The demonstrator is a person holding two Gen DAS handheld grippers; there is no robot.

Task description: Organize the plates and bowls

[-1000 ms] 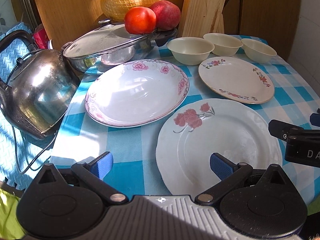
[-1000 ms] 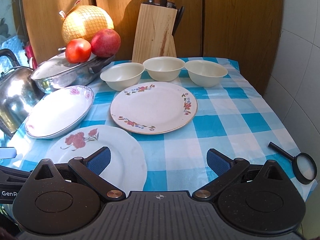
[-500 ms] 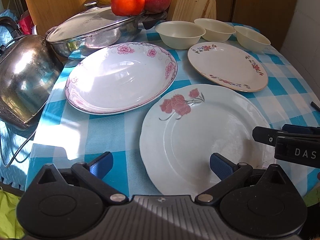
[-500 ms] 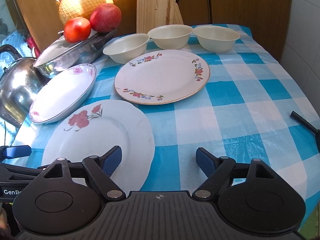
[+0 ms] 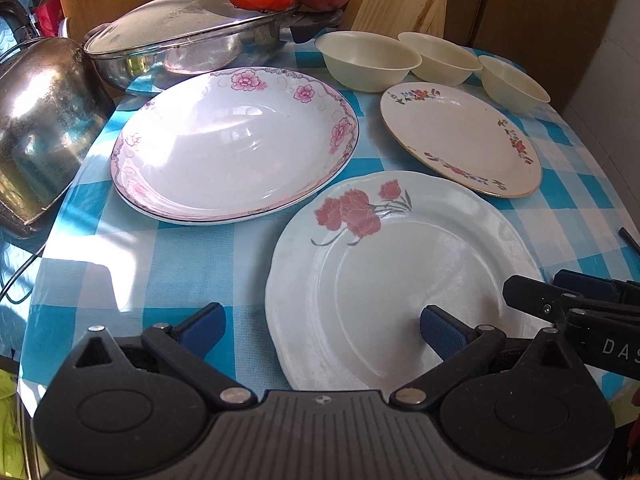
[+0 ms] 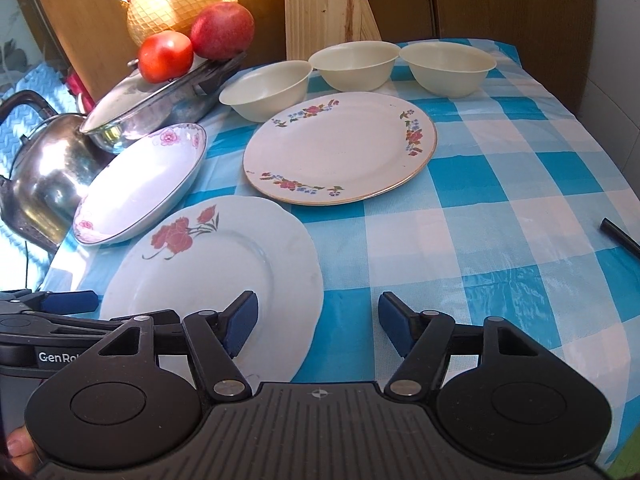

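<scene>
Closing, the right hand-held gripper [image 6: 318, 322] straddles the rose plate's [image 6: 224, 264] near rim, pads not yet touching; the left hand-held gripper [image 5: 320, 330] gapes over its opposite rim. Two plates [image 5: 236, 144] and three bowls [image 6: 358, 64] lie beyond on the table [image 6: 500, 208].

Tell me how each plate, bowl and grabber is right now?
Red-flower plate: flat on the cloth, empty.
Pink-rimmed plate: empty, flat.
Gold-rimmed plate: empty, flat.
Three bowls: upright, empty, side by side.
Pan lid: on, fruit on top.
Left gripper: open.
Right gripper: closing, holding nothing.
</scene>
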